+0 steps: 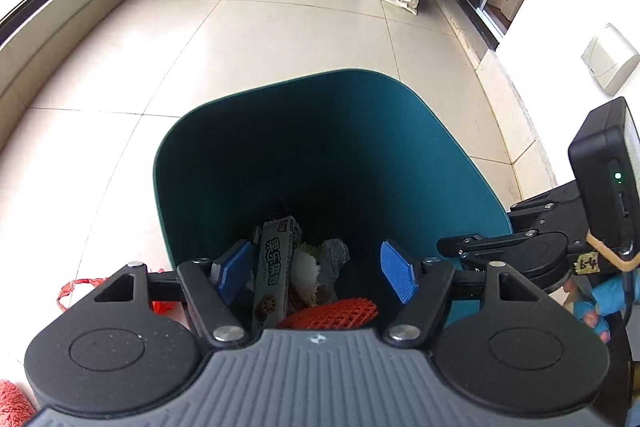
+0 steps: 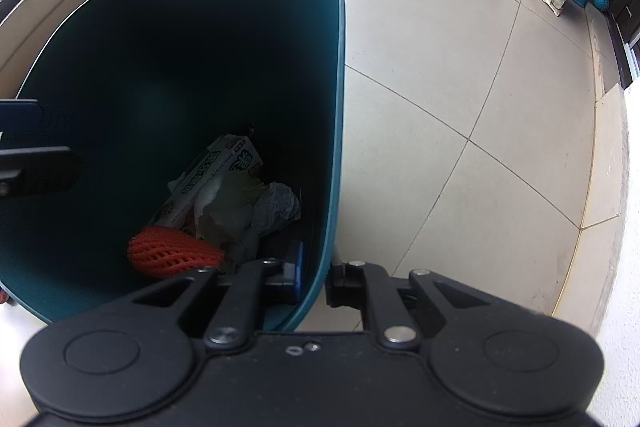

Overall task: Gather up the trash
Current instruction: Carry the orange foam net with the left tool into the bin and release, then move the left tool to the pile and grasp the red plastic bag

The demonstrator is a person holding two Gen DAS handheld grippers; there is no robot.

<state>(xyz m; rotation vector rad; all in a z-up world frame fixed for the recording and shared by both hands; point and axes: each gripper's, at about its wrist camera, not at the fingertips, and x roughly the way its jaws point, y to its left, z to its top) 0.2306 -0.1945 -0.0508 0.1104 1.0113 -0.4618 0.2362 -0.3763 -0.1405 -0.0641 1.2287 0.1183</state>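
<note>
The left tool hangs over the teal trash bin with its blue pads spread wide apart and nothing between them. The right tool is clamped on the bin's near right wall, one finger inside, one outside. At the bin's bottom lie a printed snack box, an orange foam net and crumpled paper. The bin stands on the tiled floor.
</note>
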